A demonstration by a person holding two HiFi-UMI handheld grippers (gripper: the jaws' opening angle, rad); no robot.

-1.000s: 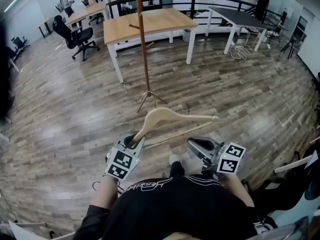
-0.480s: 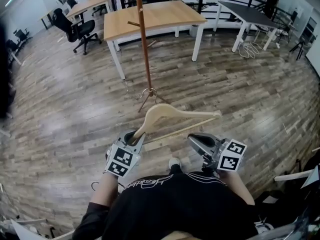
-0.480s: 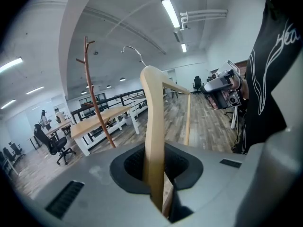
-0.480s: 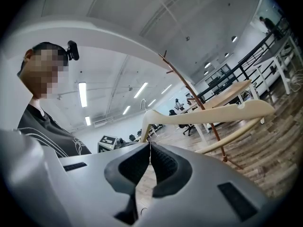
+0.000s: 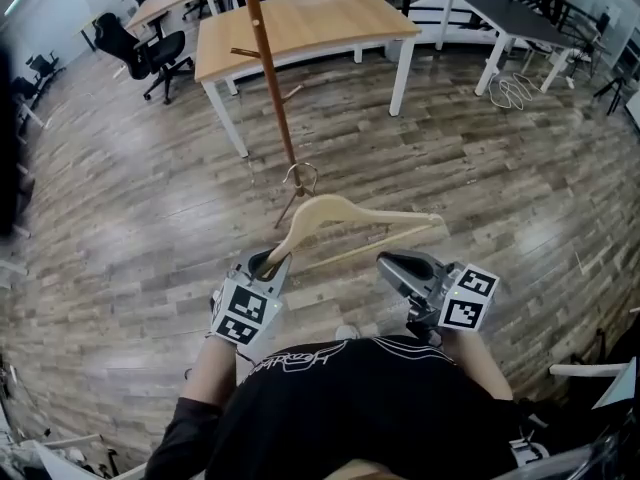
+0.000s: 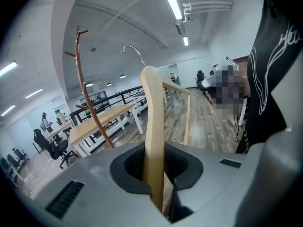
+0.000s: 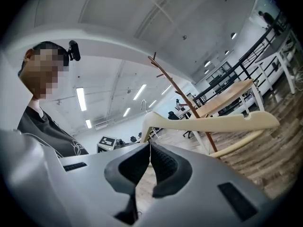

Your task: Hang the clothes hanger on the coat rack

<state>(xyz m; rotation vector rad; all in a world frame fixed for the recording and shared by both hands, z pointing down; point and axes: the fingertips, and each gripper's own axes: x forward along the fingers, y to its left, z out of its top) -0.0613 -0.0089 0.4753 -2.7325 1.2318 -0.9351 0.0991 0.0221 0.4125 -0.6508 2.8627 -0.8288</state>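
Note:
The pale wooden clothes hanger point(image 5: 345, 216) hangs in the air in front of me, its metal hook pointing towards the coat rack. My left gripper point(image 5: 268, 265) is shut on the end of the hanger's left arm point(image 6: 154, 141), which runs up between the jaws; the hook point(image 6: 132, 51) shows above it. My right gripper point(image 5: 392, 264) is shut with nothing in it, just beneath the hanger's right arm point(image 7: 213, 123). The brown coat rack point(image 5: 268, 78) stands straight ahead, its foot close behind the hook. The rack's pole point(image 6: 92, 108) rises left of the hanger, its pegs point(image 7: 163, 70) at the top.
A light wooden table point(image 5: 300, 23) stands behind the rack, with a black office chair point(image 5: 140, 53) at its left. A dark table point(image 5: 500, 13) and white cables point(image 5: 515, 88) lie at the back right. A black railing runs behind. The floor is wood plank.
Both grippers and the hanger have moved forward towards the coat rack. The rack's foot now lies right behind the hook. The grip has not changed.

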